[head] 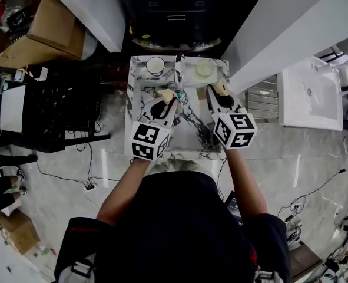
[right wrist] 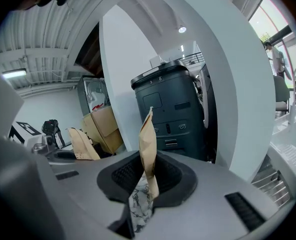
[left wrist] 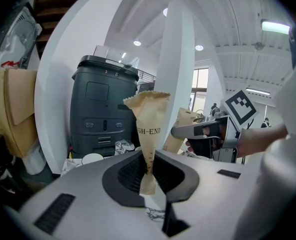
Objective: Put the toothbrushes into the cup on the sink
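Note:
A marble sink (head: 132,122) stands below me. A white cup (head: 155,66) sits on its back left corner and a pale green cup (head: 204,68) on its back right. My left gripper (head: 168,97) is shut on a toothbrush in a brown paper wrapper (left wrist: 150,124), which stands upright between the jaws. My right gripper (head: 219,89) is shut on a second paper-wrapped toothbrush (right wrist: 148,144). Both grippers hover side by side over the basin, short of the cups. The left gripper view also shows the right gripper (left wrist: 213,134) and the white cup (left wrist: 92,158).
A dark grey bin-like unit (left wrist: 105,109) stands behind the sink between white pillars. Cardboard boxes (head: 38,28) are at the far left, a second white sink (head: 309,96) at the right. Cables trail over the floor (head: 91,184).

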A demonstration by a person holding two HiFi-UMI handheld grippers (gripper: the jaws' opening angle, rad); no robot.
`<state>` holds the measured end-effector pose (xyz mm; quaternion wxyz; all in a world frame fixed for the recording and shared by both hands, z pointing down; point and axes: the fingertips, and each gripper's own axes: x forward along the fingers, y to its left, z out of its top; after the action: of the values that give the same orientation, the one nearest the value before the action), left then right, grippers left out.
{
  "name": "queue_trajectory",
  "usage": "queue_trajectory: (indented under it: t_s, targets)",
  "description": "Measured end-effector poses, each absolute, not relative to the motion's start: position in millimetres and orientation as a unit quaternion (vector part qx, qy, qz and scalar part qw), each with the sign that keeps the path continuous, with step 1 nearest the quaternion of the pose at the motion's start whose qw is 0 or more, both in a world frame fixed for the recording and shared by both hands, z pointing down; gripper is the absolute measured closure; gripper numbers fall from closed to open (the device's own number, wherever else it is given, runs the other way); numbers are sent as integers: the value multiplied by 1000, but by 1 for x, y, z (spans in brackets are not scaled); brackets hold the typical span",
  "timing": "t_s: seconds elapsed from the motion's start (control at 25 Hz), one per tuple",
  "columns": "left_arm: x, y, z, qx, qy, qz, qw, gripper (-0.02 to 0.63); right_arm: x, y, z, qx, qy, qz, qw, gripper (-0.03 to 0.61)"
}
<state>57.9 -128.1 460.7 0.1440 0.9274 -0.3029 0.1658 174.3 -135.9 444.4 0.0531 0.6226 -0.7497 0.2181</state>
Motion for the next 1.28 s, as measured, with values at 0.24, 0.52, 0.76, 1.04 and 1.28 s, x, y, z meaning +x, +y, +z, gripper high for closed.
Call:
queue_trajectory:
  t_s: [0.24, 0.52, 0.76, 1.04, 1.28]
  targets:
    - [71, -138, 468, 923, -307, 177, 150, 572, 190, -159, 445, 614, -756, 220, 49, 503]
    - [86, -149, 478, 919, -311, 186, 157, 572, 211, -186, 433, 613, -761, 211, 36, 505]
    - [97, -156, 482, 916, -314, 191, 162, 572, 224, -211, 428, 608, -767, 200, 42, 505]
    - [106, -162, 488, 912, -318, 196, 170, 572, 225, -229, 445, 599, -775, 192, 65, 503]
    - [108, -169, 492, 907, -326, 191, 186, 571, 221, -241, 463, 591, -779, 194, 80, 504]
